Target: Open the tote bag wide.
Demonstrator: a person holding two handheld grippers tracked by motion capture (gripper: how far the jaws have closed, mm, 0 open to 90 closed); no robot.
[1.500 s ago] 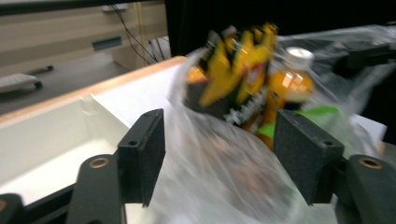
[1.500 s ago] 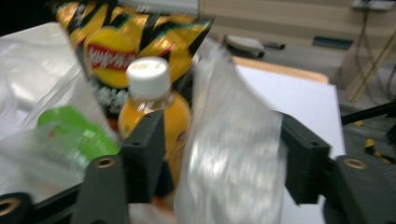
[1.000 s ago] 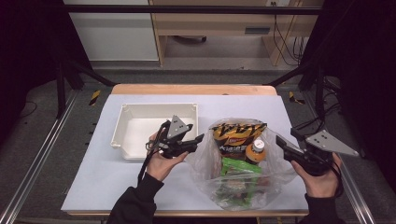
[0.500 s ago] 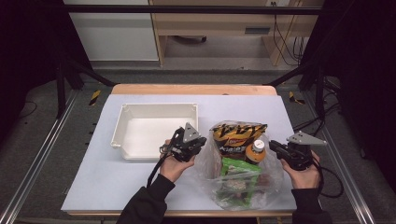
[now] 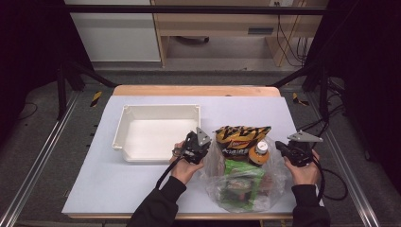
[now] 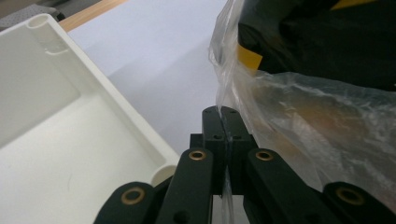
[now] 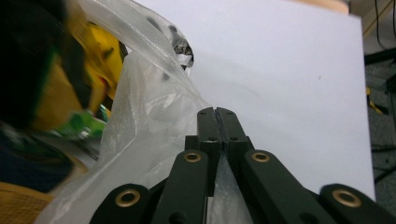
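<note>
1. The clear plastic bag [image 5: 246, 182] lies on the white table cover [image 5: 94, 189], just to the right of the white bin [image 5: 156, 132], which serves as the landmark here; the bag is on the side nearer the person.
2. Inside the bag are a yellow-and-black snack packet [image 5: 241, 137], an orange-capped bottle [image 5: 259, 152] and a green packet [image 5: 241, 172]. The snack packet is the item farthest from the person, level with the bin's near wall.
3. The left gripper [image 6: 223, 116] is clenched on the bag's thin film, at the edge closest to the bin's near right corner; a sliver of plastic runs between its closed jaws.
4. The right gripper [image 7: 217, 119] is likewise clamped on film, on the bag's far side from the bin.
5. By the look of it, the film is soft, limp and slippery. It gives no stiffness of its own, so the bag probably sags and swings under its contents when lifted.
6. The bottle looks like the heaviest piece, and the packets light and crushable. The load therefore likely shifts toward the bottom.
7. The two opposite edges of the mouth seem the sound places to hold. A pinch on a single thin layer may tear or slip, so gathered or doubled film would grip more safely.
</note>
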